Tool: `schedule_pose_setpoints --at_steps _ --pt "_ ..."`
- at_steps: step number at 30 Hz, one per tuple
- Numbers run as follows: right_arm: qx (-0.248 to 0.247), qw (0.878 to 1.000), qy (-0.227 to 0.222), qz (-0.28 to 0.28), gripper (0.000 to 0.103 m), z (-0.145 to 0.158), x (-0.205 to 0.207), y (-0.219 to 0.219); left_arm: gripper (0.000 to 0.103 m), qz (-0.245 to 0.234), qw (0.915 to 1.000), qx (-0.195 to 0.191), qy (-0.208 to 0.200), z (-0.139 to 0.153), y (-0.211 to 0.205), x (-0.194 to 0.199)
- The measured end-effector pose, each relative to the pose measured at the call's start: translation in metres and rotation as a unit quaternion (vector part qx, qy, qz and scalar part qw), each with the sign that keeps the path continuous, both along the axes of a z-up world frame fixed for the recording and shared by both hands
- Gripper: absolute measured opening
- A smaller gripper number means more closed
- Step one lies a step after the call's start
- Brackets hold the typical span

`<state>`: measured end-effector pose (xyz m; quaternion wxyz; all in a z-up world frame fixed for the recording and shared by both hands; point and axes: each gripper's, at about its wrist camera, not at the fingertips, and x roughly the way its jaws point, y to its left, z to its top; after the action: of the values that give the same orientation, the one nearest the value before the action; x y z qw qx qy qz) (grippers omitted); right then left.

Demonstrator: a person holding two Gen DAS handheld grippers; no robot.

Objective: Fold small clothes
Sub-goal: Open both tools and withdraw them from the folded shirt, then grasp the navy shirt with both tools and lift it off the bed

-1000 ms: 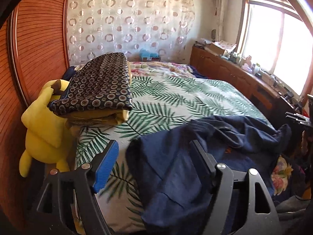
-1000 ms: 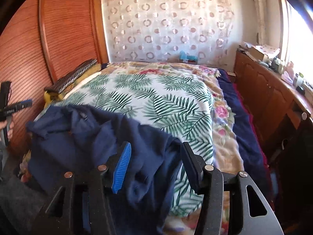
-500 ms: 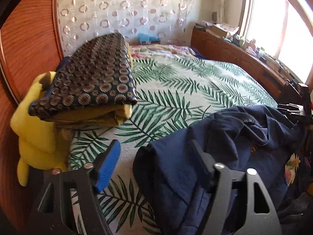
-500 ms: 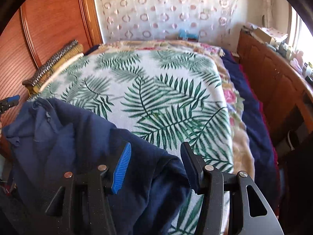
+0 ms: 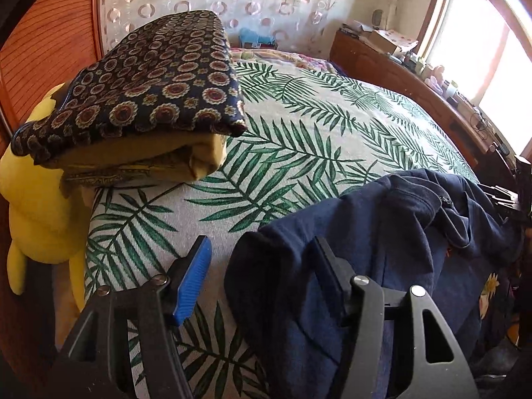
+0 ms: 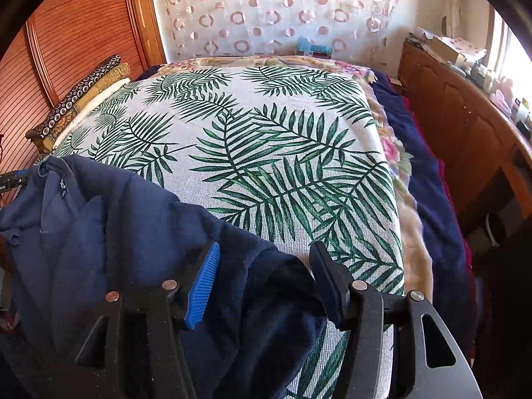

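Navy top [image 5: 382,249], unfolded, rumpled at near edge of bed [image 5: 316,126]; left tool [image 5: 262,272] just narrowed and right tool [image 6: 266,272] just widened, both seemingly straddling cloth ungripped; folded stack [image 5: 149,99] aside; folding all remains.

A navy-blue garment [image 5: 399,249] lies crumpled on the near edge of a pale grey bedspread [image 5: 316,126] printed with green palm fronds. At far left, a folded dark cloth [image 5: 159,83] patterned with red-and-cream rings tops mustard-yellow folds beside a bright yellow plush toy [image 5: 36,212]. The curtain [image 6: 276,10] behind is white with pinkish circles.
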<state>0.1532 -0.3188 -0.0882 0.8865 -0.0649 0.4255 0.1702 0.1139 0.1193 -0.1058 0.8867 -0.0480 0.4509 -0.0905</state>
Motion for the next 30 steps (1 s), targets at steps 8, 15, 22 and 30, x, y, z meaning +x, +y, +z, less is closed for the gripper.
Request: schedule_pose_setpoints --at_steps 8,15,22,30 --pt "-0.001 1.0 0.003 0.022 0.044 0.0 -0.007 0.004 0.026 -0.036 0.9993 0.0 0.008 0.003 -0.012 0.0" --pt "0.002 1.0 -0.015 0.026 0.015 0.015 -0.026 0.008 0.011 -0.042 0.9983 0.012 -0.038 0.042 -0.023 -0.018" --pt "0.044 0.993 -0.111 0.018 0.014 0.09 -0.087 -0.014 0.011 -0.057 0.9856 0.005 -0.159 0.121 -0.035 -0.082" --pt "0.004 0.982 -0.191 0.005 0.014 0.159 -0.15 -0.036 0.01 -0.047 0.9642 0.007 -0.261 0.193 -0.033 -0.123"
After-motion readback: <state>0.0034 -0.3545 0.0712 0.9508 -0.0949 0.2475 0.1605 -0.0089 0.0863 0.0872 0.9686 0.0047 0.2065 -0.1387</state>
